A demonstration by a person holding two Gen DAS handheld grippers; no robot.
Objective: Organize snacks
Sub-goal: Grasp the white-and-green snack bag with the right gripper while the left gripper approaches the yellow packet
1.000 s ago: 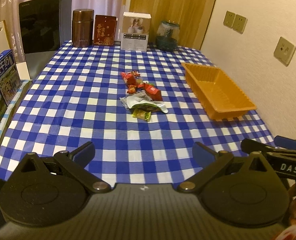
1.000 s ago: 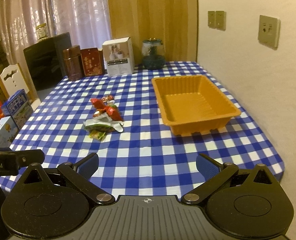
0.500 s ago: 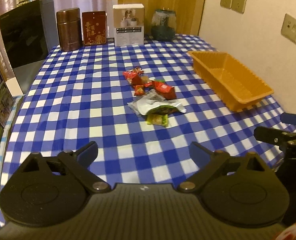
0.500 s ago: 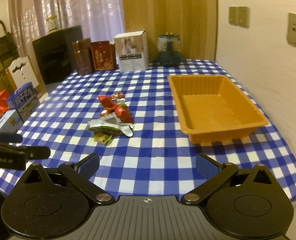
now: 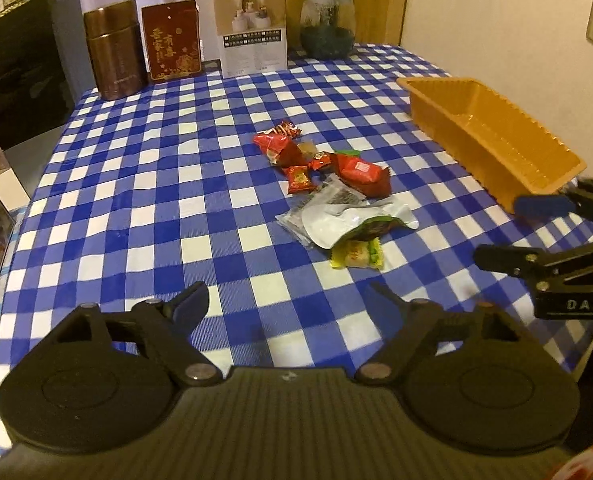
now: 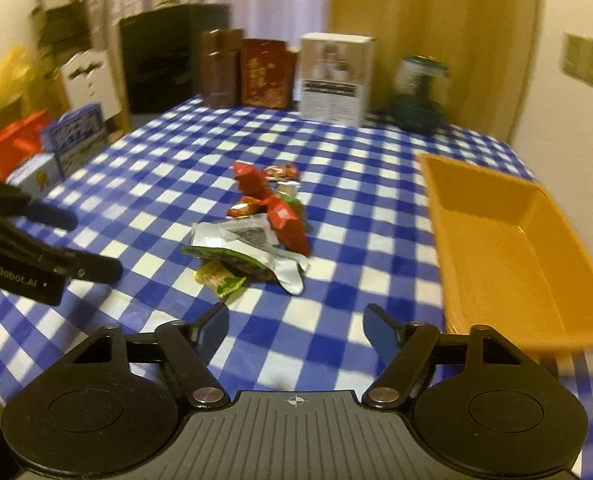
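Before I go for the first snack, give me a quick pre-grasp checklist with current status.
1. Left gripper open, holding nothing: ok.
2. Right gripper open, holding nothing: ok.
3. Tray has no snacks in it yet: ok.
4. Snack pile in view on the tablecloth, nothing in front of it: ok.
5. Yellow-green candy free to lift: not ok, silver pouch overlaps it.
6. Pouch sealed: cannot tell.

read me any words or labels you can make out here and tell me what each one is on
"DAS": on the right gripper, as the left wrist view shows it.
"GenRobot.AI": on the left gripper, as the right wrist view shows it.
Gold Chinese characters on the red tin: too blurred to read.
Print on the white box, the snack wrappers and the blue carton: too small or blurred.
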